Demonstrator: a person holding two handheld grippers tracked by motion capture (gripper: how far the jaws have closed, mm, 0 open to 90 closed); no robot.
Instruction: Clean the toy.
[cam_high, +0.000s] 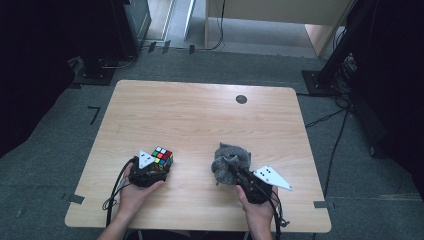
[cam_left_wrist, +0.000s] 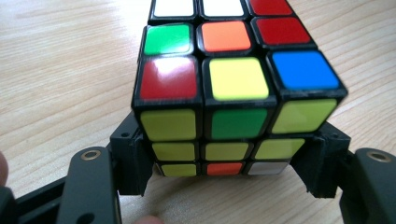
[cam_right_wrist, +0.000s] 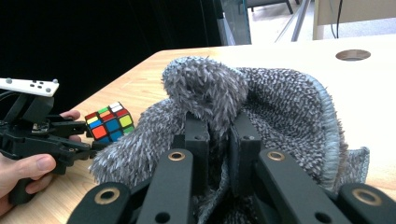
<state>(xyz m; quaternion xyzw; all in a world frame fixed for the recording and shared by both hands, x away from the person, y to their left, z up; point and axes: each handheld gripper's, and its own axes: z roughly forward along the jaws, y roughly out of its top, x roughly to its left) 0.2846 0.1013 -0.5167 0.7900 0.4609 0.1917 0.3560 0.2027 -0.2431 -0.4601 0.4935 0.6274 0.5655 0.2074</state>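
My left gripper (cam_high: 156, 168) brackets a scrambled 3-by-3 plastic puzzle cube (cam_left_wrist: 224, 93) with black edges; its jaws sit at the cube's 2 lower flanks, but I cannot tell whether the pads press. The cube rests on the pale wooden table (cam_high: 200, 115), front-left, turned corner-on in the high view, with no long axis. My right gripper (cam_right_wrist: 217, 135) is clamped on a crumpled grey shaggy cloth (cam_right_wrist: 280, 102), front-right. Both hands enter from the near edge.
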